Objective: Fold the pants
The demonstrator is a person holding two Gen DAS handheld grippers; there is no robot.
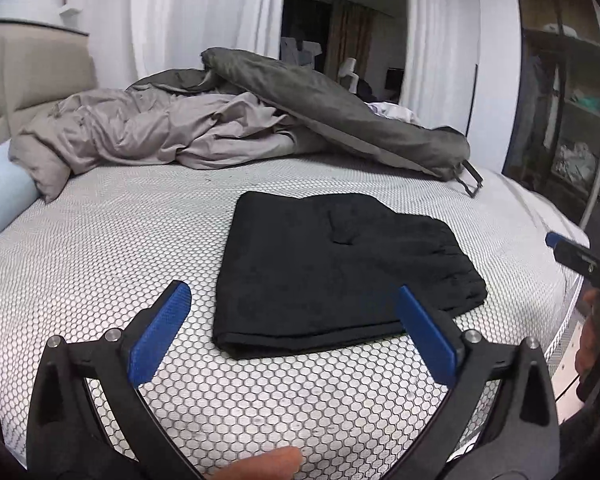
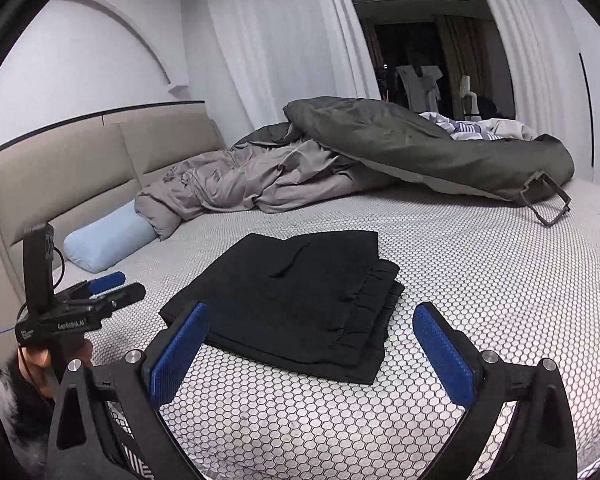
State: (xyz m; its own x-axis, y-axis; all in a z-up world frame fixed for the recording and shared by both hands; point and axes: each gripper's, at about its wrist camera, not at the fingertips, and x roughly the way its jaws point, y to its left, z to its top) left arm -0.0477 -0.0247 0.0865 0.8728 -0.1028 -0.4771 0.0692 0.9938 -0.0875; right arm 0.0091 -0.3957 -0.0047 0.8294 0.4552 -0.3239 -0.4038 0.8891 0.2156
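The stacked layers of the black pants (image 2: pixel 296 300) could be disturbed if a blue finger (image 2: pixel 440 356) were dragged across the near edge. The pants lie folded on the honeycomb mattress (image 1: pixel 100 240), just beyond both tools. The left gripper (image 1: pixel 296 332) and right gripper (image 2: pixel 308 356) are held fully spread, with nothing gripped.

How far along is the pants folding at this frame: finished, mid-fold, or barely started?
It looks essentially finished. The black pants lie as a compact layered rectangle on the white honeycomb-patterned bed cover, gathered waistband edges stacked at one side. Nothing is in hand: the left gripper and right gripper are both open and empty, clear of the cloth. At most a small tidy-up remains.
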